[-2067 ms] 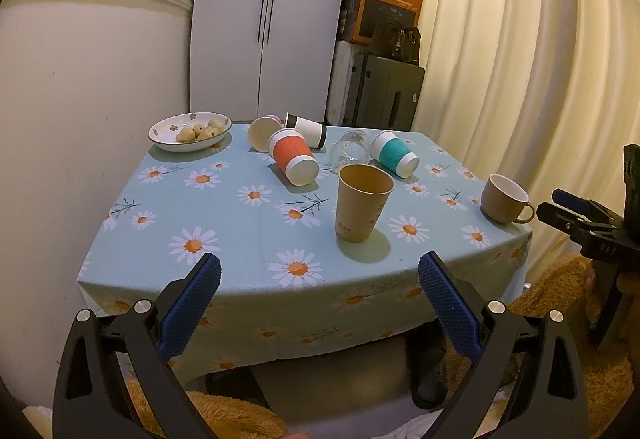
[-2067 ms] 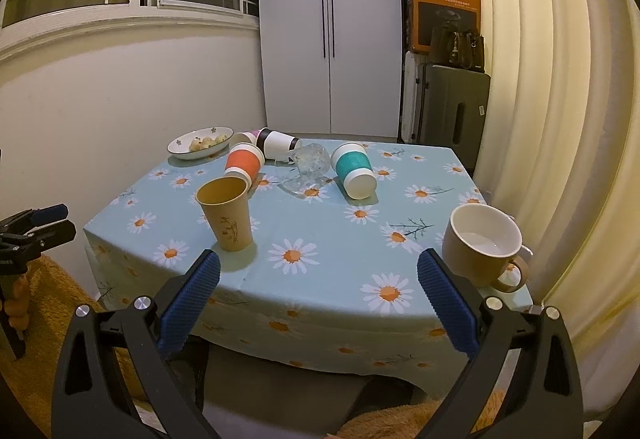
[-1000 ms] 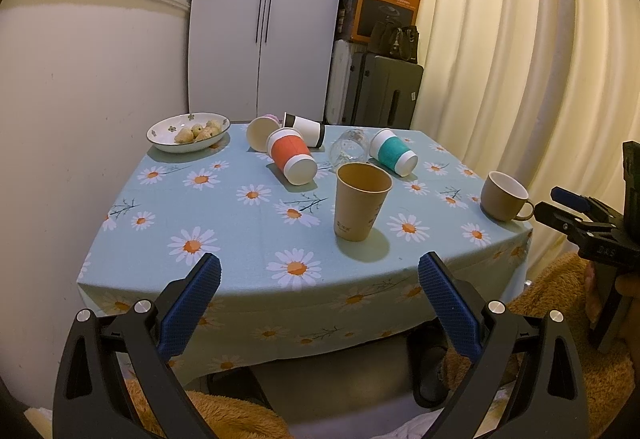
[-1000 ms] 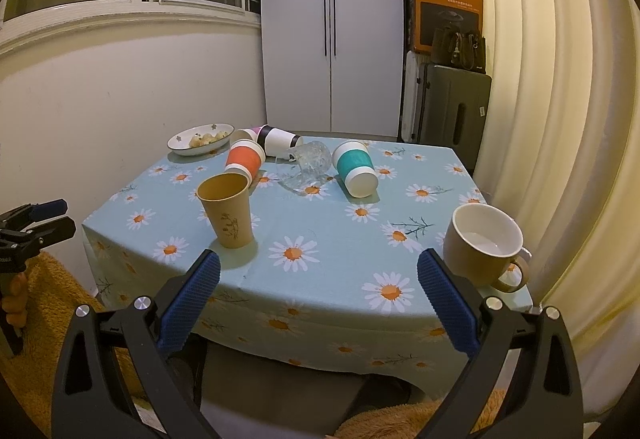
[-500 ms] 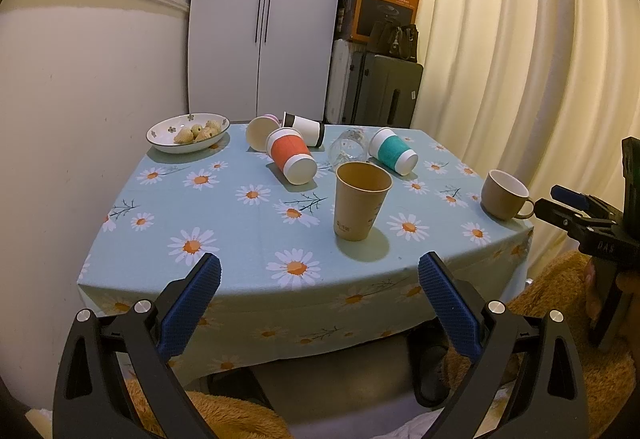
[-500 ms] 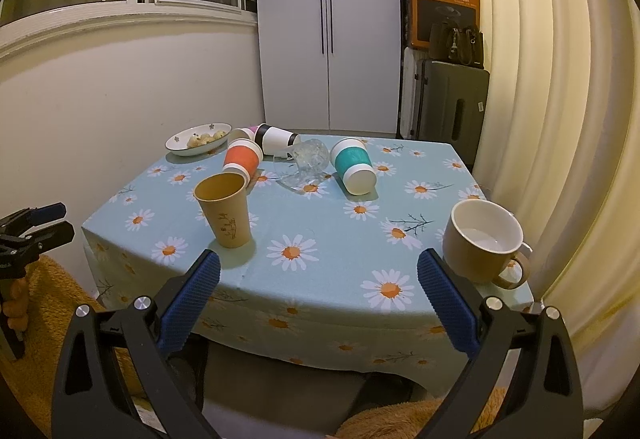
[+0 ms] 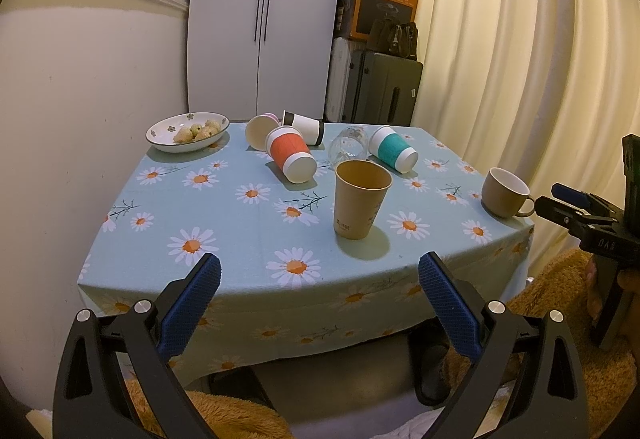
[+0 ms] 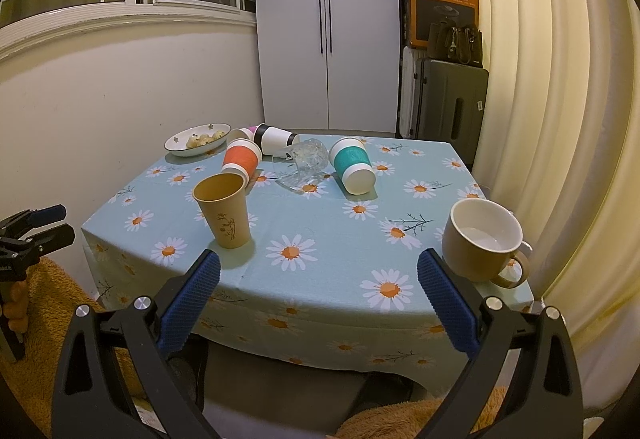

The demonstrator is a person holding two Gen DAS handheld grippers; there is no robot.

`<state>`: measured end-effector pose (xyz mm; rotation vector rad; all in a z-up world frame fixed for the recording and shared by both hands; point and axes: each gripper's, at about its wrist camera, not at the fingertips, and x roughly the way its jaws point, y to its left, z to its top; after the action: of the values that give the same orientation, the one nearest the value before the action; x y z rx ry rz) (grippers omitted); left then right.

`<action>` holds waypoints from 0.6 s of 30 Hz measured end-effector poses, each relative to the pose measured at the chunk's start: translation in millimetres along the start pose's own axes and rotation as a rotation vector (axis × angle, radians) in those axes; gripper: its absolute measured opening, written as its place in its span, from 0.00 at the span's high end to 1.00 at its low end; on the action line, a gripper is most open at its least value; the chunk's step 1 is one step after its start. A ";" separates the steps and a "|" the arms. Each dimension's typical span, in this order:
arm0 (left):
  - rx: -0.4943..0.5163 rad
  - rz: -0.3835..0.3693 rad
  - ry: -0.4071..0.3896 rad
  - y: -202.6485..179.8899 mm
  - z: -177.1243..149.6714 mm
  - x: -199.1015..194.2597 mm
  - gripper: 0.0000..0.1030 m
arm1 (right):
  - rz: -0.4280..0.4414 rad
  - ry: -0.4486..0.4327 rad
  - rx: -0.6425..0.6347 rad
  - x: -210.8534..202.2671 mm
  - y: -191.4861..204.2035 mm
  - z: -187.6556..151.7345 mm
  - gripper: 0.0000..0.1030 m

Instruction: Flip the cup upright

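Several cups lie on their sides at the back of the daisy tablecloth table: an orange-sleeved cup, a teal-sleeved cup, a black-banded white cup, a pink-based cup and a clear glass. A brown paper cup and a tan mug stand upright. My left gripper is open and empty, before the table's front edge. My right gripper is open and empty at the front right; the mug is just beyond its right finger.
A white bowl of food sits at the back left corner. A white wardrobe, suitcases and a box stand behind the table. Curtains hang at the right. A wall runs along the left.
Both views have shifted only slightly; the cups have not moved and both grippers stay open.
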<state>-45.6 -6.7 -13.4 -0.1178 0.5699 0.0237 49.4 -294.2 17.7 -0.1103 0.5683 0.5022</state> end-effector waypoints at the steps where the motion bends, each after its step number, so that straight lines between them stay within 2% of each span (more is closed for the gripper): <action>1: 0.000 0.000 0.000 -0.3 0.3 0.1 0.06 | 0.000 0.000 -0.001 -0.3 0.1 0.1 0.05; 18: 0.003 0.000 0.003 1.3 -0.3 1.6 0.06 | -0.010 -0.004 -0.005 -1.3 0.3 -0.9 0.05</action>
<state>-44.5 -5.5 -14.7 -0.1151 0.5726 0.0230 47.9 -294.7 17.7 -0.1168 0.5624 0.4941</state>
